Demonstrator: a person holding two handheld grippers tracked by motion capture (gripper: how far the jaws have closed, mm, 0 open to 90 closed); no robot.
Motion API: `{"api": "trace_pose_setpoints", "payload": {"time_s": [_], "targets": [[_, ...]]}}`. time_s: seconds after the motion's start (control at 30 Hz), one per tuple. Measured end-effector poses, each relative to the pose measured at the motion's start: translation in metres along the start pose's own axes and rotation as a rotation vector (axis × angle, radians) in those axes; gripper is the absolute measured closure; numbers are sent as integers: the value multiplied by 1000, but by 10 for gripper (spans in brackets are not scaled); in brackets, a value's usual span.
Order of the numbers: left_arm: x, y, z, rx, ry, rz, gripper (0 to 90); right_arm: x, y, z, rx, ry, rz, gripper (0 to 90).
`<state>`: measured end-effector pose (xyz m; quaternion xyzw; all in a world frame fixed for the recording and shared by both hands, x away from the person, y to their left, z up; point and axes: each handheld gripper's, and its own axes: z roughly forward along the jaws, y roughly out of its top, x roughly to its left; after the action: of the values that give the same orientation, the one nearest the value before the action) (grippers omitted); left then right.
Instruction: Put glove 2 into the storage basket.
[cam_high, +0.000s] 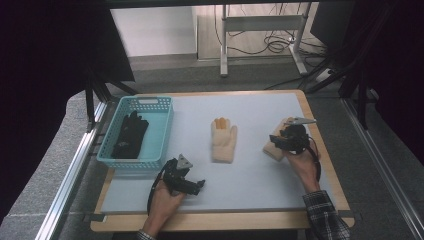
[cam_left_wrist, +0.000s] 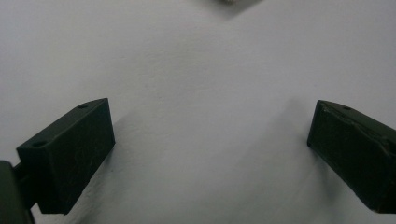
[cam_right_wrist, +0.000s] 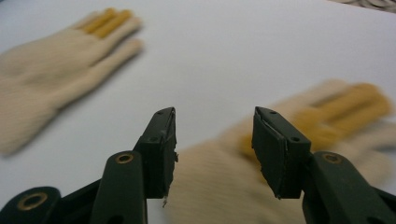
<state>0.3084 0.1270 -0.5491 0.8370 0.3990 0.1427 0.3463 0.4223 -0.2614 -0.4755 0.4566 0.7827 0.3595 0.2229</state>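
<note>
Near glove: we see a cream glove (cam_right_wrist: 261, 186) with yellow fingers lying flat at the table's right side, under the right gripper.
Right gripper (cam_right_wrist: 214, 154): our jaws stand partly apart above that glove's cuff, pressing nothing.
Second glove (cam_high: 223, 140): it lies mid-table, apart from the first.
Left gripper (cam_left_wrist: 210, 154): our jaws are wide, over bare grey mat (cam_left_wrist: 196, 70).
Basket (cam_high: 162, 131): the blue basket holds a black glove (cam_high: 130, 134), at the table's left.
</note>
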Motion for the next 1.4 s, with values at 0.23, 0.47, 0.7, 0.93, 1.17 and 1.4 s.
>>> {"api": "trace_pose_setpoints", "payload": {"time_s": [0.23,0.47,0.7,0.93,1.17,1.4], "targets": [[0,0,0,0,0,0,10,-25,-9,6,32,-46,62,460],[0,0,0,-1,0,0,9,-28,-18,33,56,-50,111,391],[0,0,0,-1,0,0,9,-22,-19,39,66,-105,59,593],[0,0,0,-1,0,-1,9,-13,-8,19,7,-67,-6,595],[0,0,0,1,0,0,9,5,11,5,-30,-5,-58,591],[0,0,0,1,0,1,9,41,35,2,-67,103,-154,591]]}}
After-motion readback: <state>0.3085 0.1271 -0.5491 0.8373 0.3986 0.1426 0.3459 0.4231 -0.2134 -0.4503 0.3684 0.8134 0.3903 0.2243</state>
